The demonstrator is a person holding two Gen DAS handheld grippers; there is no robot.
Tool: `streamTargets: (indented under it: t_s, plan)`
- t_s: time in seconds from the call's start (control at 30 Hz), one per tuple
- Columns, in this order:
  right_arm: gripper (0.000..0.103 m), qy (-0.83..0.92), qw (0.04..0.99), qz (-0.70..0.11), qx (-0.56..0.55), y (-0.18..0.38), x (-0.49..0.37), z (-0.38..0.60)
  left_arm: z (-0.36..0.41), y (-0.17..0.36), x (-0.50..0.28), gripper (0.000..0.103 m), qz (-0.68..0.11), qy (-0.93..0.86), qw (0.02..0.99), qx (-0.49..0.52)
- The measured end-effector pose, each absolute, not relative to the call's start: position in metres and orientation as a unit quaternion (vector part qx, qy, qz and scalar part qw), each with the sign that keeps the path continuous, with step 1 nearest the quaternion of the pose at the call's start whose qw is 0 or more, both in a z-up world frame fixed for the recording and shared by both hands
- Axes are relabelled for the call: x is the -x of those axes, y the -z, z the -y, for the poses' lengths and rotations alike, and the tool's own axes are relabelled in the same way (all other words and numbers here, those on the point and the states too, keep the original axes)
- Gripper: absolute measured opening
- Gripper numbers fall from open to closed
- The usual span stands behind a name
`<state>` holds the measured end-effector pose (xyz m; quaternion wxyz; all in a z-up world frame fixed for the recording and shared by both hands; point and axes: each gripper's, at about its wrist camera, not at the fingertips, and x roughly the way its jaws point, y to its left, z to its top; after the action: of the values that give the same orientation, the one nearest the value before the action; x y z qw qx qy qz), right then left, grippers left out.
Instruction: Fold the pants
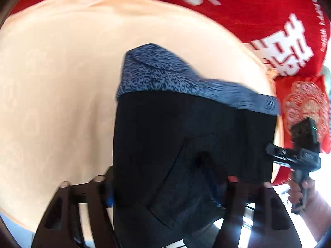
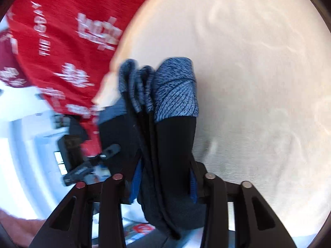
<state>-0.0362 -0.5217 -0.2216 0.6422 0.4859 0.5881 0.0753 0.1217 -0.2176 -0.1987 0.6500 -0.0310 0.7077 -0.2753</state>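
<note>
Both fingers pinch the pants [image 1: 194,136]: left gripper [image 1: 165,188] and right gripper [image 2: 163,186] clamp the edge at 6 o'clock, cuffs hanging toward 12 above the peach sheet [image 1: 51,82]. Soft, light, floppy; grip through all layers.

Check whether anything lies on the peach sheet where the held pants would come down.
Nothing visible does. The black pants with blue-grey heathered cuffs hang from both grippers, and the peach sheet beneath is bare; the red printed fabric lies beyond it.
</note>
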Motion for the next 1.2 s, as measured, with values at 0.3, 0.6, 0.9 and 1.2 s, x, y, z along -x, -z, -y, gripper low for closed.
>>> streamTargets:
  t_s: [0.3,0.6,0.9,1.2]
  plan:
    - [0.043,0.027,0.712,-0.539,-0.45,0.165,0.035,0.542,0.196,0.14,-0.141,0.075,-0.636,0.258,0.727,0.023]
    - [0.018,-0.009,0.747,-0.567,-0.348,0.165,-0.018,0.499,0.254,0.168,-0.147,0.075,-0.613,0.283,0.737,-0.02]
    - [0.013,0.014,0.742,-0.58,-0.336,0.176,-0.007,0.498,0.24,0.186,-0.147,0.089,-0.642,0.242,0.725,-0.051]
    - [0.054,0.087,0.714,-0.613,-0.327,0.164,0.063,0.492,0.219,0.158,-0.093,0.089,-0.654,0.213,0.717,-0.116]
